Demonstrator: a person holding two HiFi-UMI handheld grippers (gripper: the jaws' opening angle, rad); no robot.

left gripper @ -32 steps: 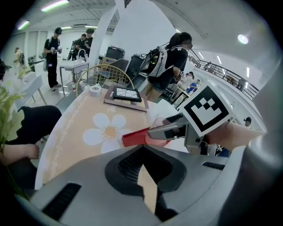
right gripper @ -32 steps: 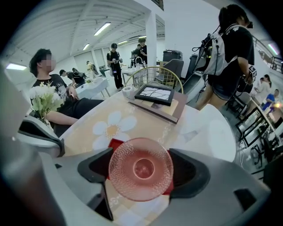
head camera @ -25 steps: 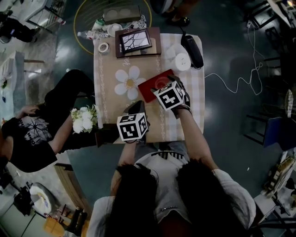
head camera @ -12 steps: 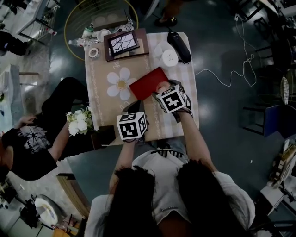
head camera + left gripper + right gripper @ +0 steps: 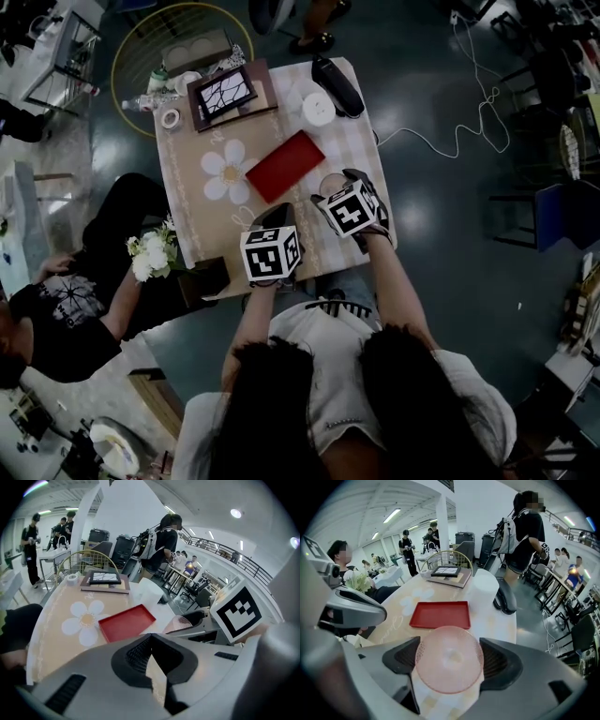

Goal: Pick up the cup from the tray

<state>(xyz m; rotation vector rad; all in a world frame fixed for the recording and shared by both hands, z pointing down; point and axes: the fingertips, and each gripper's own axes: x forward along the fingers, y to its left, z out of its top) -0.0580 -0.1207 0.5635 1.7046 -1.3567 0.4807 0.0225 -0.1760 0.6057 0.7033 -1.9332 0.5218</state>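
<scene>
**Cup's in the right tool, off the tray**

I see the right tool [image 5: 450, 659] clamped on the cup [image 5: 447, 672]. The cup is round, translucent pink and finely bumpy, with ribbed dark pads pressing either side. It's clear of the tray [image 5: 440, 615], a flat red rectangle with a low rim, and over the bench [image 5: 499, 620] with its pale cloth. My left tool [image 5: 149, 654] has its jaws closed together, nothing between them.
</scene>
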